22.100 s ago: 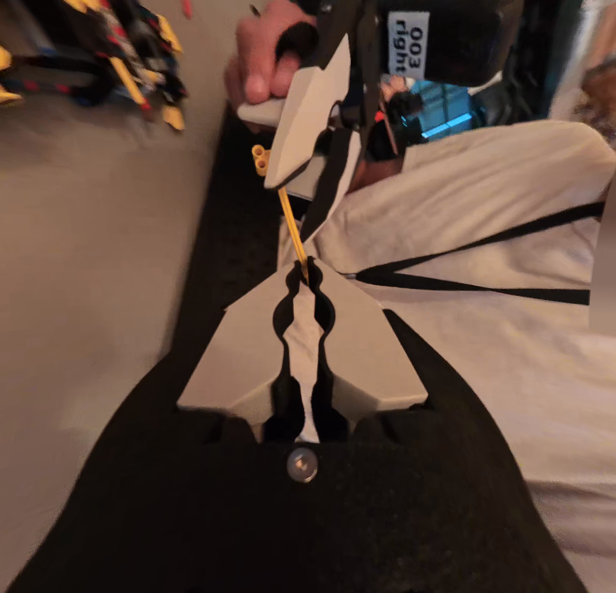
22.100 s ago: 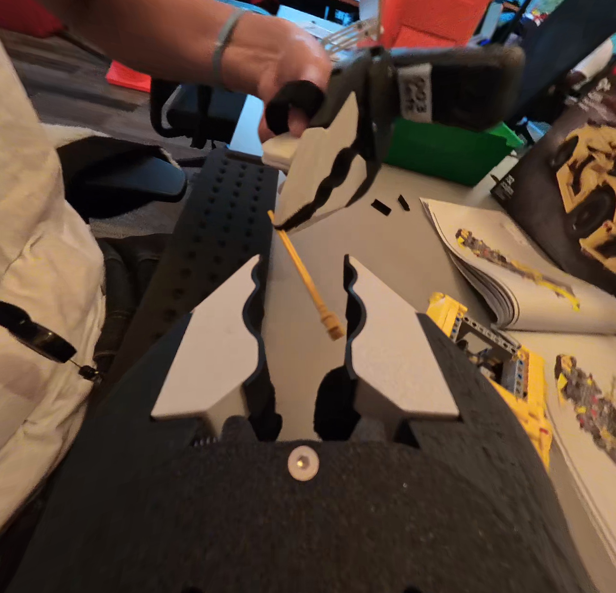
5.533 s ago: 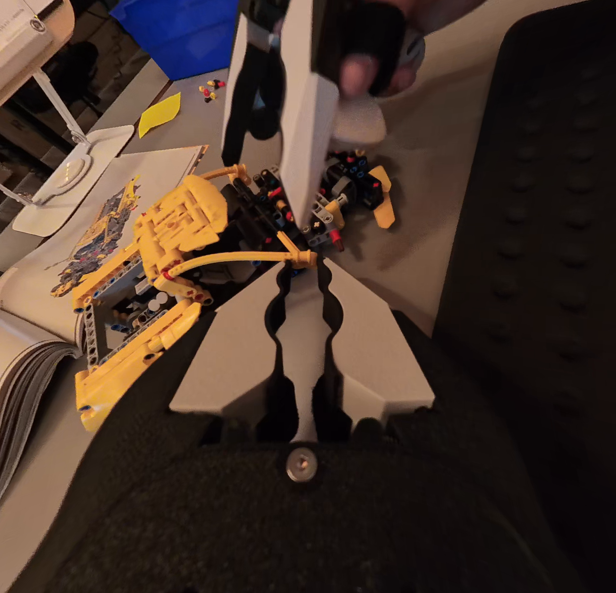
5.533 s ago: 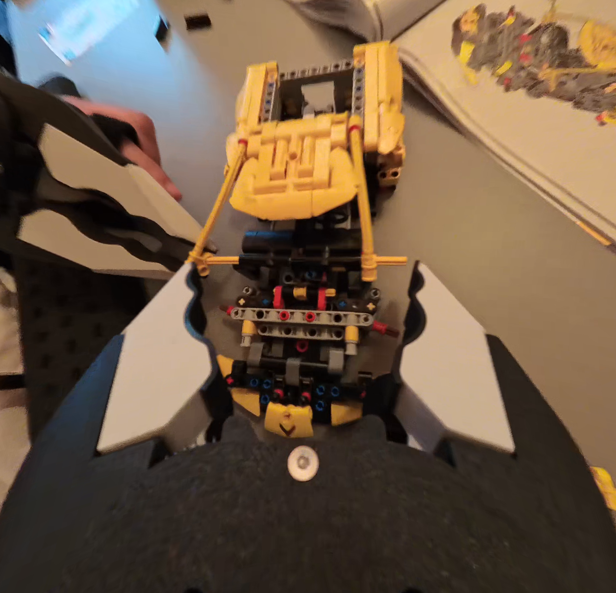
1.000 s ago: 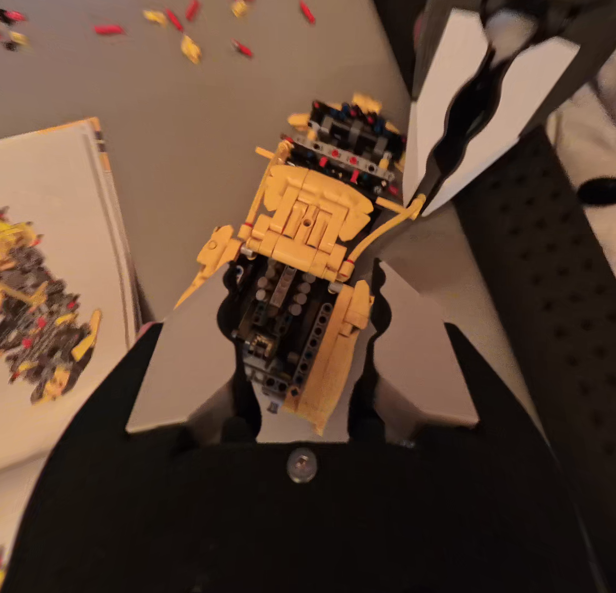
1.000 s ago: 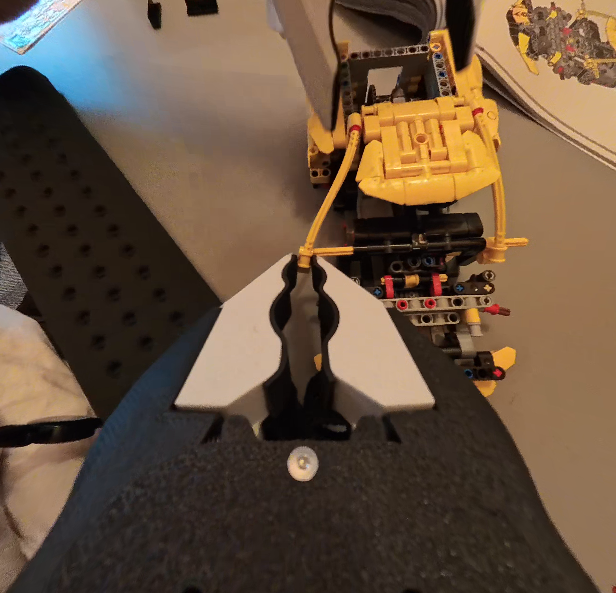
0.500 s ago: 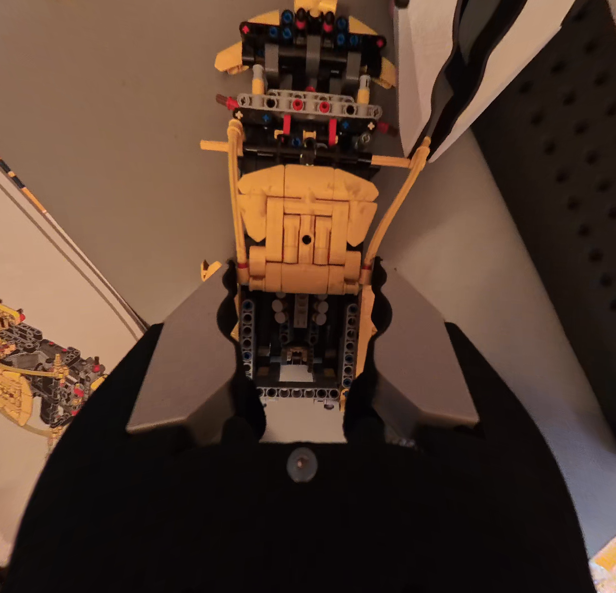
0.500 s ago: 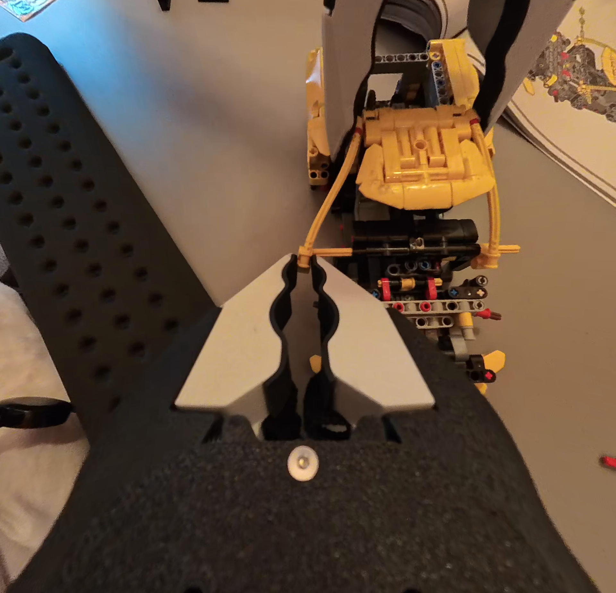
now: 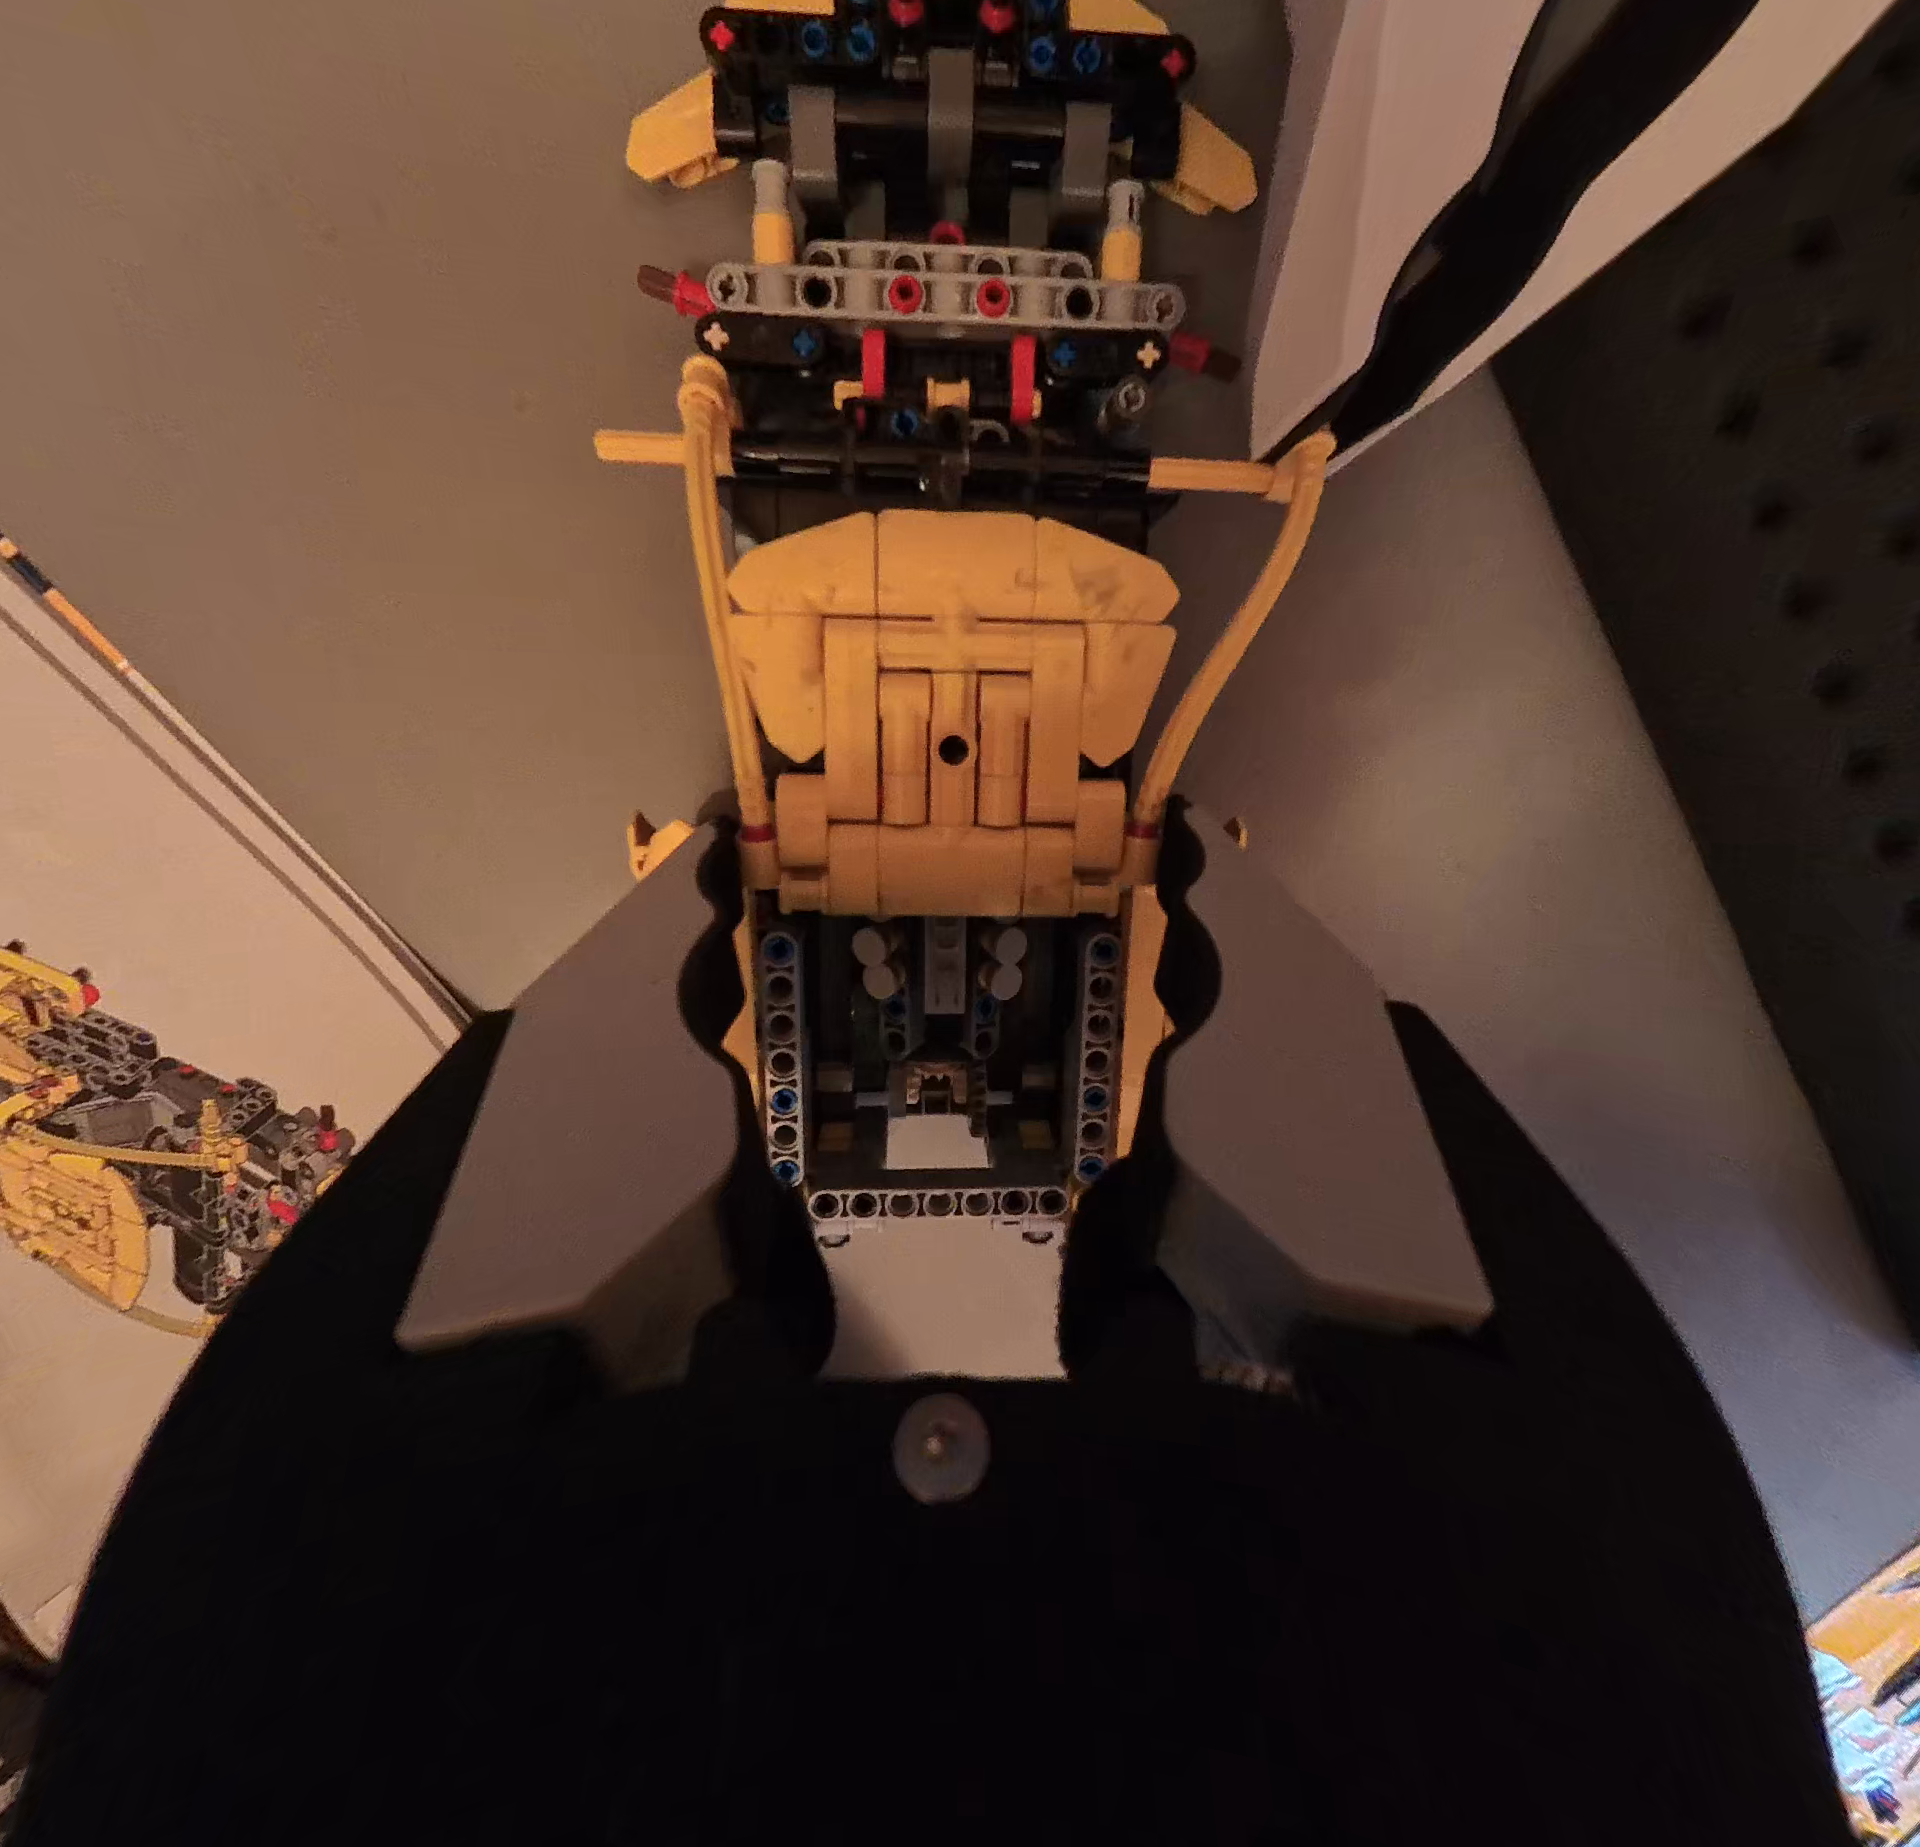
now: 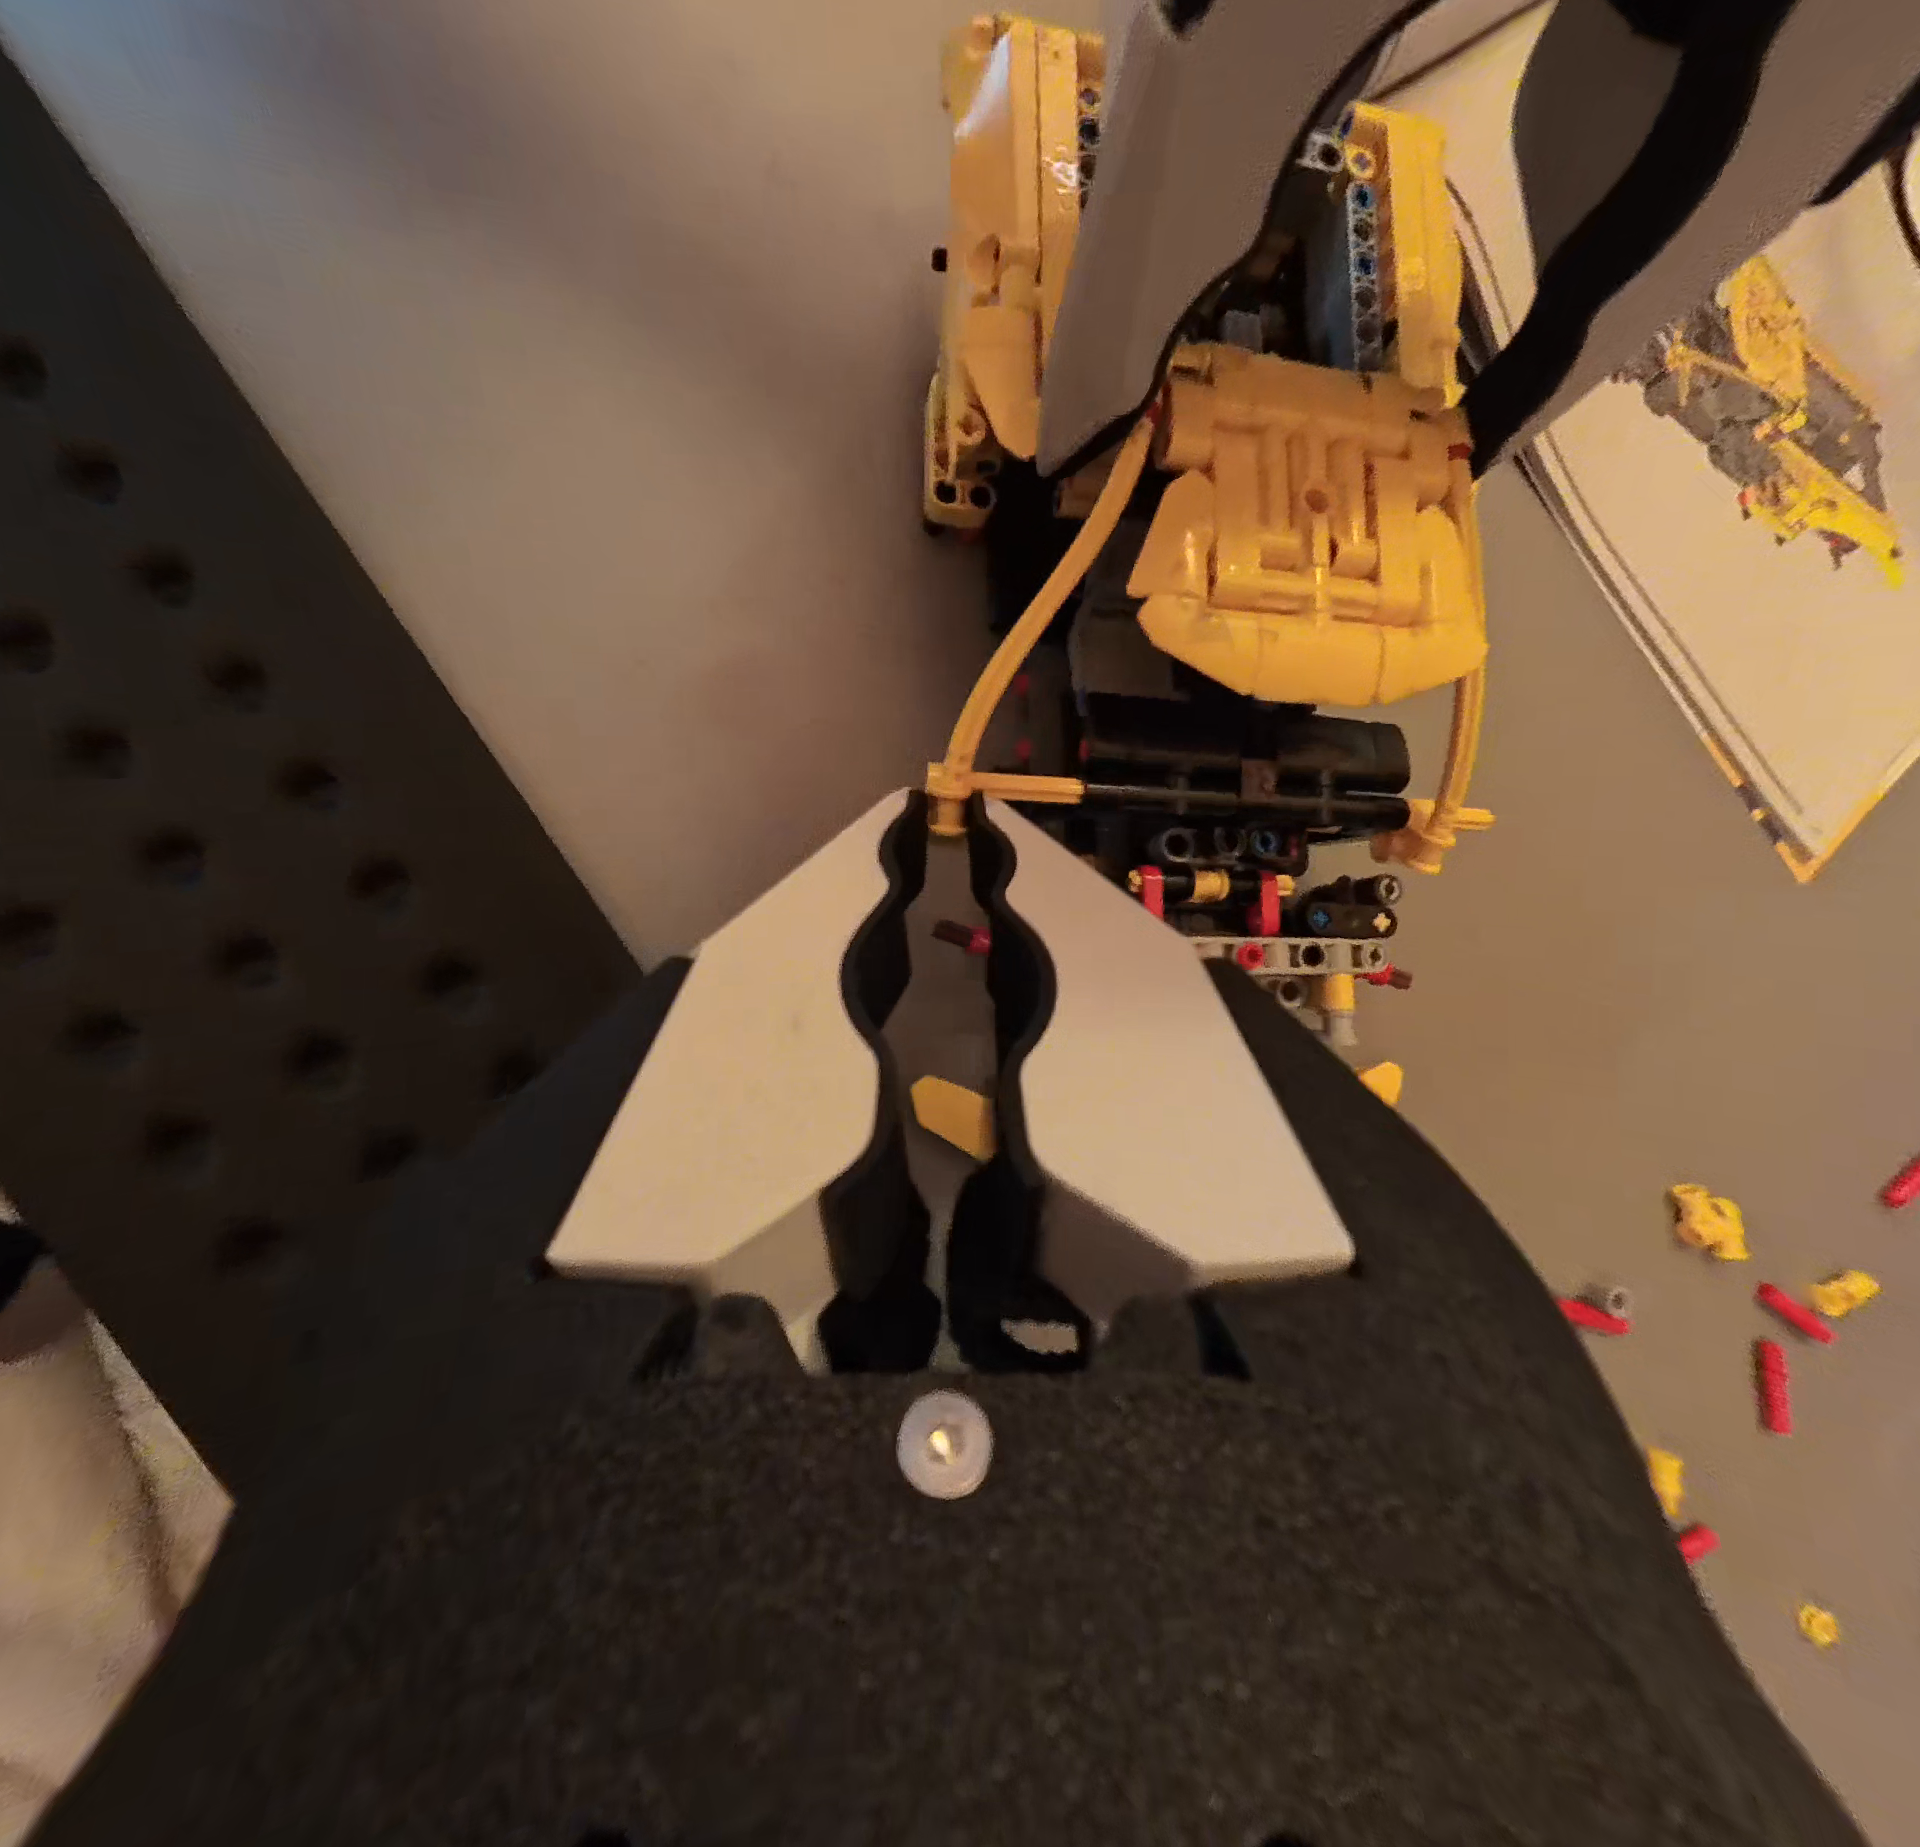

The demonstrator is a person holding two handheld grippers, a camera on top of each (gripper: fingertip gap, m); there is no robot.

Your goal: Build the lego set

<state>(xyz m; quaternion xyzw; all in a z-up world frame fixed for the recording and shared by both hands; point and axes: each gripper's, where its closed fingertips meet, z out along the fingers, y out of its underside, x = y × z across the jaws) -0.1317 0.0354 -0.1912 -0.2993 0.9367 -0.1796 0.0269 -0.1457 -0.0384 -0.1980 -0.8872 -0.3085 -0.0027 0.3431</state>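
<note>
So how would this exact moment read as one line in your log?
left gripper: straddling yellow model car | right gripper: pinching yellow hose end | manual: open beside

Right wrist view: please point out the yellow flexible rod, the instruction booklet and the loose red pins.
yellow flexible rod [image 10: 1049,634], right wrist view, middle of its curve.
instruction booklet [image 10: 1704,550], right wrist view, open page.
loose red pins [image 10: 1772,1386], right wrist view, one pin on the table.

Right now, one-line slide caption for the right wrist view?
Right tongs pinch the yellow flex rod's end at the lego car while the left tongs straddle its rear.
</note>
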